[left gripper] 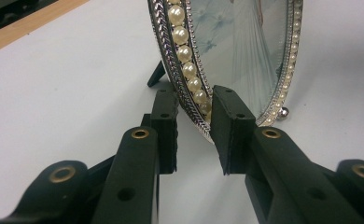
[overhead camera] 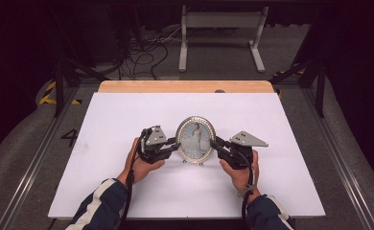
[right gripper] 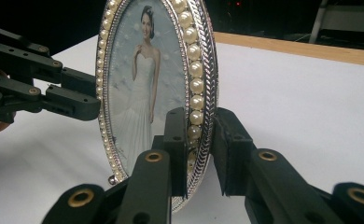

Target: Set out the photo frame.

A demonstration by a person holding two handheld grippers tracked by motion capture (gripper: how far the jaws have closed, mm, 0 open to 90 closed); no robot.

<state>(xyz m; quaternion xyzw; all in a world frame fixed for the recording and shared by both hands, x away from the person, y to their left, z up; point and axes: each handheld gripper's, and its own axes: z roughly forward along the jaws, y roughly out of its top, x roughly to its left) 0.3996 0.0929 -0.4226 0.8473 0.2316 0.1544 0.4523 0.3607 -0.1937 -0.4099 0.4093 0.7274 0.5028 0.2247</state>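
An oval silver picture frame (overhead camera: 195, 139) rimmed with pearls stands upright on the white tabletop (overhead camera: 127, 115), holding a photo of a person in a white dress. My left gripper (overhead camera: 178, 145) clamps its left rim; in the left gripper view the jaws (left gripper: 194, 112) straddle the pearl edge of the frame (left gripper: 245, 46) low down. My right gripper (overhead camera: 213, 143) clamps the right rim. In the right gripper view its pads (right gripper: 199, 135) press the frame (right gripper: 143, 84) front and back, and the left gripper (right gripper: 94, 93) shows on the far rim.
A wooden strip (overhead camera: 185, 86) runs along the table's far edge. Beyond it, a white stand (overhead camera: 221, 21) and loose cables (overhead camera: 146, 52) sit on the floor. Metal rails (overhead camera: 341, 158) flank the table.
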